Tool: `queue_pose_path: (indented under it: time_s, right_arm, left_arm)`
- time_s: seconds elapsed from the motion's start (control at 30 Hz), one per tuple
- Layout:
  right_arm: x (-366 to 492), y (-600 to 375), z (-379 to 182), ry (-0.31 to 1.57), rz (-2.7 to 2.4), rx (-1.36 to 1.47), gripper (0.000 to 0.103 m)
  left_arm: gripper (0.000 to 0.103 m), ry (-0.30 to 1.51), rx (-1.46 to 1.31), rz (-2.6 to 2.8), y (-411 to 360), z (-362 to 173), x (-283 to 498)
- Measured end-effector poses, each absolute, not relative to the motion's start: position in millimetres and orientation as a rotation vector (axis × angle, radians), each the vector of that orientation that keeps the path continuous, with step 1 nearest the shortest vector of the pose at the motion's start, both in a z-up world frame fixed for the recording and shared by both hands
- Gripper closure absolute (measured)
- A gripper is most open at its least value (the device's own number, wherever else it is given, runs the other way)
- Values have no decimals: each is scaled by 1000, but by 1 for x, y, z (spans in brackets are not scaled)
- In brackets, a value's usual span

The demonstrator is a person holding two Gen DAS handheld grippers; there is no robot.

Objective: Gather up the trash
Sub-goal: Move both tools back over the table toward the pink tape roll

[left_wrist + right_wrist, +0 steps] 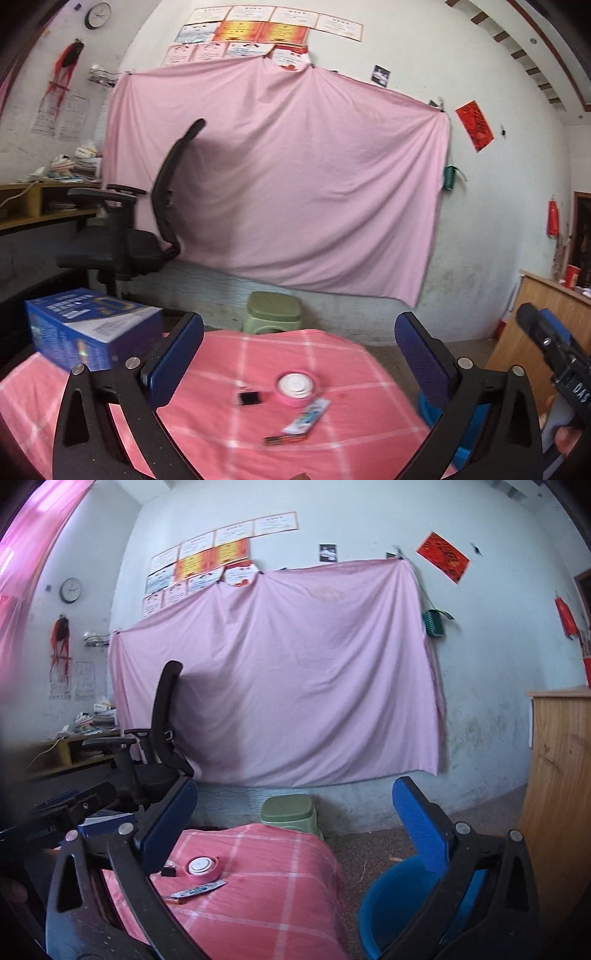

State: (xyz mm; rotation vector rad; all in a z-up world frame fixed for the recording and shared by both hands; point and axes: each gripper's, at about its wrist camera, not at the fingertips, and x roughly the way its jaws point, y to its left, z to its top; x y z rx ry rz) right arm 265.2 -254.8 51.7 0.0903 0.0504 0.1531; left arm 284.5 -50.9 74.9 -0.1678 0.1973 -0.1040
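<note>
Left claw [299, 354] and right claw [295, 823] both spread wide and empty above the pink-checked bench [369, 402], where a tape roll [296, 388], a wrapper [308, 417] and a small black piece [250, 398] lie close together; blue bin [391, 904] on the floor just right of the bench.

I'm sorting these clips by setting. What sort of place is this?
Most likely a lived-in room at home, used as a study. An office chair sits at a cluttered desk, certificates and a clock hang on the wall, and a pink sheet is pinned up.
</note>
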Motion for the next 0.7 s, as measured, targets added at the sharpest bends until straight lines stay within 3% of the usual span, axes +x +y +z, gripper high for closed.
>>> queue_pose_path:
  time_s: [0.4, 0.7]
  right_arm:
    - [280, -188, 41, 81, 244, -5, 0]
    - [325, -143, 16, 294, 273, -95, 0]
  left_arm:
    - [1, 212, -152, 28, 15, 41, 273]
    - [2, 305, -138, 10, 36, 21, 290]
